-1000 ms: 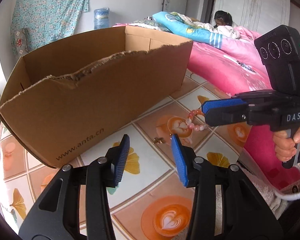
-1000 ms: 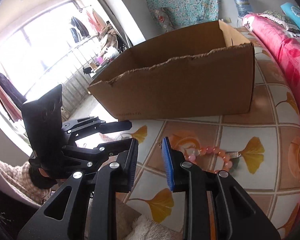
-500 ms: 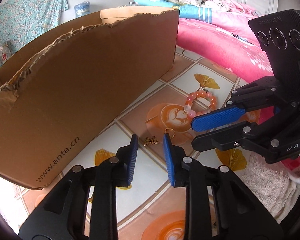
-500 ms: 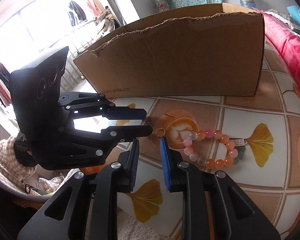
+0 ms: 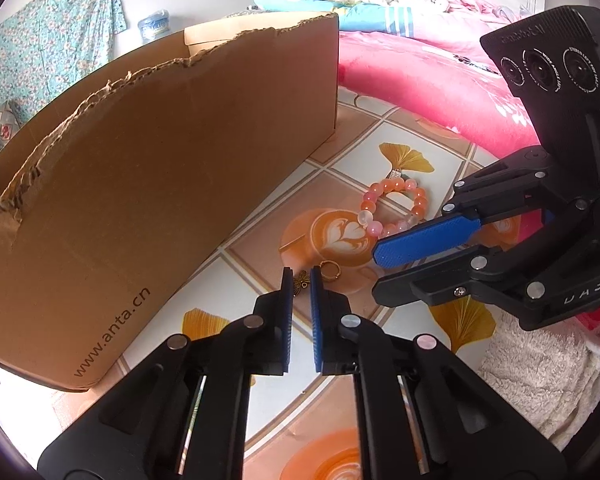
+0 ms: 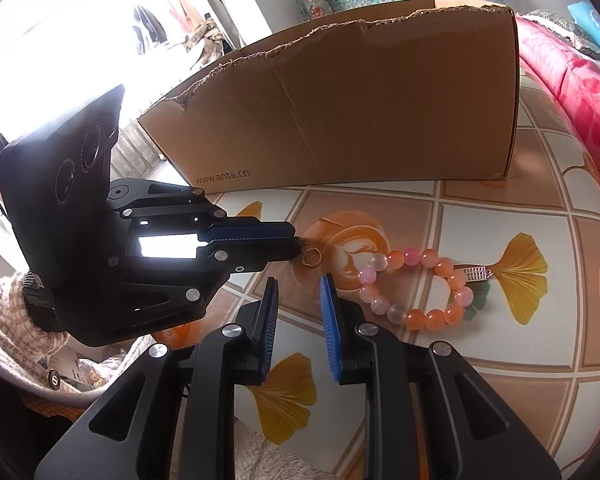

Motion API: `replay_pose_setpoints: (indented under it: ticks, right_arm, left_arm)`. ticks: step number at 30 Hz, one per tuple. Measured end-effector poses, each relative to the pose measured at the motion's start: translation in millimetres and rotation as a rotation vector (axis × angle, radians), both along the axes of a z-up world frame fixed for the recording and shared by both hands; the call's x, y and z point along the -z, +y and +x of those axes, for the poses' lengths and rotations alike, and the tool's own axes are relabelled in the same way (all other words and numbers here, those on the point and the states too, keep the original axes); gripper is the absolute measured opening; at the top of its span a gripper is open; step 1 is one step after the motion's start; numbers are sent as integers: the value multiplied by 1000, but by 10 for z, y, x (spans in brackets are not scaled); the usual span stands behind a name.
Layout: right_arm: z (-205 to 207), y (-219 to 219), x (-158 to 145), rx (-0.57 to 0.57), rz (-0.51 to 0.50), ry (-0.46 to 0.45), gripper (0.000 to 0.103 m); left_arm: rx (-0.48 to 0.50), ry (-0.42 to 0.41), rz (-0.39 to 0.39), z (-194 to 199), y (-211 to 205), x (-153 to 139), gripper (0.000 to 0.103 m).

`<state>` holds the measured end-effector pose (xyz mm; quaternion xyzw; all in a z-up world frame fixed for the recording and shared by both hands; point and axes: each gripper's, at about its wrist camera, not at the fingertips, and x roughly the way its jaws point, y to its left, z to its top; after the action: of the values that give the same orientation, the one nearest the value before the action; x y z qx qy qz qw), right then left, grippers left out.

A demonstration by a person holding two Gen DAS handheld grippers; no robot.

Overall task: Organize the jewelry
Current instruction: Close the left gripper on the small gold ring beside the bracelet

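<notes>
Our left gripper (image 5: 301, 280): jaws just closing, nipping bronze charm (image 5: 300, 282) | our right gripper (image 6: 299, 284): narrowly parted, empty | bead bracelet (image 6: 416, 285), ring (image 6: 312, 258) by carton (image 6: 360, 104)

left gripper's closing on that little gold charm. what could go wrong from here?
1. The left gripper has just been closing on the gold charm only at its fingertips; the charm could slip out on lifting.
2. The gold ring lies right beside it and may get nudged.
3. The right gripper hovers close, risking collision.
</notes>
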<state>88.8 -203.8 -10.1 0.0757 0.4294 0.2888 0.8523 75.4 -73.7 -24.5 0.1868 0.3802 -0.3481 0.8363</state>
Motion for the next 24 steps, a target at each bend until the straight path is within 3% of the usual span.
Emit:
replay_pose_setpoints:
  ticks: [9,13,24]
  right_arm:
    - [-23,-41,1,3,5,0,22]
    - [-19,-24,13,3,8,2,22]
    - [-13,-58,10,13,13,1,22]
  left_arm:
    - [-14,24,-21,16,37,-24,4]
    - [-28,39,-36,34,16,-41,18]
    - [-39,25,1,48,-72,-18,18]
